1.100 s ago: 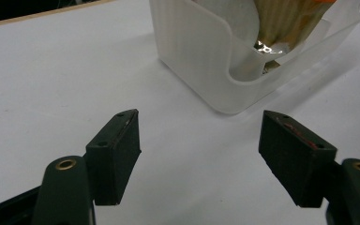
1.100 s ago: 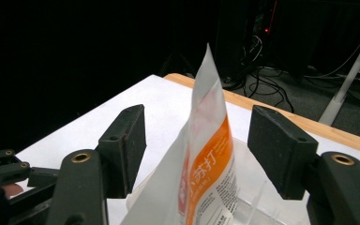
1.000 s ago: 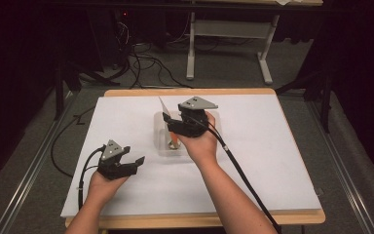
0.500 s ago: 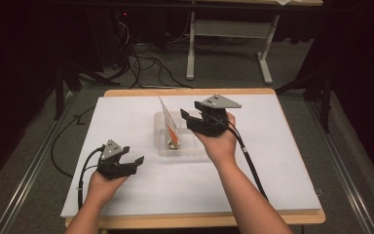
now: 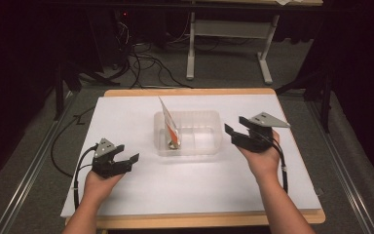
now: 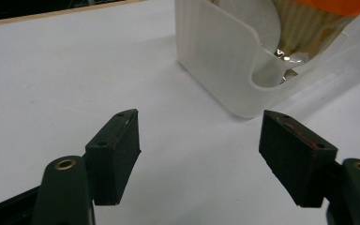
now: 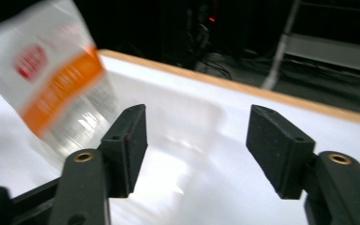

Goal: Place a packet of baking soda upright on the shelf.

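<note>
- A table (image 5: pixel 126 122) topped with a white sheet is seen from the high view, its wooden edge showing at the far and near sides.
- A translucent plastic container (image 5: pixel 209 127) stands near the middle of the table; it is shallow, with thin ribbed walls and rounded corners, and is judged light, somewhat flexible and easily slid on the smooth sheet.
- The right claw (image 5: pixel 234 134) is held just beside the container's right end, apart from it; its jaws stand wide with nothing between them and have just been opening.
- The left claw (image 5: pixel 132 160) rests low on the table to the left of the container, pointed toward it, its jaws spread wide and empty.
- A snack packet (image 5: pixel 168 122), white with an orange band, stands tilted in the left part of the container, its upper edge rising above the rim and its lower end resting on the bottom.
- In the left gripper view the packet's crinkled clear film (image 6: pixel 281 56) is seen behind the container's corner.
- The packet is judged light, soft, slippery and crushable; a hold on its flat upper edge, above the rim, would be safest, with a gentle squeeze.
</note>
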A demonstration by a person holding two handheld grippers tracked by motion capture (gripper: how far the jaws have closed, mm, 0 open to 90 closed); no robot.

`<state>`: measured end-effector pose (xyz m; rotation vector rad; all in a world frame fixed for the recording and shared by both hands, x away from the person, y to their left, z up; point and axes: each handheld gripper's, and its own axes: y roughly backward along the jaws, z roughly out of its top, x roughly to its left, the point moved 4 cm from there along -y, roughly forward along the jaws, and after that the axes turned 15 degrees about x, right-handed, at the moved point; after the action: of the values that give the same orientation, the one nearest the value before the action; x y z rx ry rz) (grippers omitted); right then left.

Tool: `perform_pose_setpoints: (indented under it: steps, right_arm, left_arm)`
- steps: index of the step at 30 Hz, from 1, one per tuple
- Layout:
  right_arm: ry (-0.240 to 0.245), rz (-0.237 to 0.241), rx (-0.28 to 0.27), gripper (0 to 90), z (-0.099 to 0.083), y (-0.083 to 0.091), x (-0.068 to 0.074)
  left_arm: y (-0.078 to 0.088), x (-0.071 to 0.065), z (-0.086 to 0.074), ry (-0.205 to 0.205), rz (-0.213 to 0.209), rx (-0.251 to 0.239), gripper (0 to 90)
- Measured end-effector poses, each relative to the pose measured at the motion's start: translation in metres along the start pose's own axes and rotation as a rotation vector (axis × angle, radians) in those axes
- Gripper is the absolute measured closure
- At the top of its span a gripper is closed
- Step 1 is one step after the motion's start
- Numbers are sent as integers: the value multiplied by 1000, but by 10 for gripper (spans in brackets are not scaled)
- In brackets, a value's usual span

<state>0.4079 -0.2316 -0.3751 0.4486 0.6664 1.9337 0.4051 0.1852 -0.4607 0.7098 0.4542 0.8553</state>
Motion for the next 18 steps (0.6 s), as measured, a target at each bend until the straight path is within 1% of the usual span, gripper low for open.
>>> perform_pose_setpoints:
  steps: [1,2,4,5,7,8,9,11,12,13,14,15,16,17,18]
  right_arm:
    - [-10,-8,8,353,-7,3,-6]
    - [-13,-25,21,344,-19,7,-16]
    - [-29,-58,39,331,-40,15,-32]
    - [-42,-68,43,327,-49,19,-38]
    - [-85,-98,64,316,-76,28,-57]
    - [-113,-128,84,308,-93,31,-67]
    - [-122,-153,86,308,-107,33,-76]
    - [-147,-206,86,320,-130,35,-85]
    - [-191,-183,117,307,-141,35,-93]
    - [-211,-164,119,306,-142,37,-97]
    - [-222,-173,90,315,-142,41,-100]
    - [-231,-167,72,315,-141,43,-101]
    - [-236,-158,68,316,-140,42,-101]
    - [-232,-149,68,315,-140,41,-100]
    - [-210,-147,77,314,-139,39,-98]
  left_arm:
    - [1,1,0,5,-3,-2,297]
    - [1,1,0,5,-3,-2,297]
    - [0,0,0,5,0,-2,297]
    - [-1,0,0,2,-1,0,297]
    - [-3,1,0,1,-2,7,297]
    - [-4,2,0,4,-5,14,297]
    - [-5,2,0,4,-4,17,297]
    - [-7,1,0,8,-4,19,296]
    - [-7,1,0,9,-9,17,293]
    - [-7,-1,1,13,-10,10,292]
    - [-7,-3,1,8,-6,5,291]
    - [-6,-4,2,7,-7,2,290]
    - [-6,-6,2,3,-6,-1,289]
    - [-5,-7,2,-4,-1,-3,289]
    - [-5,-8,1,-9,1,-4,289]
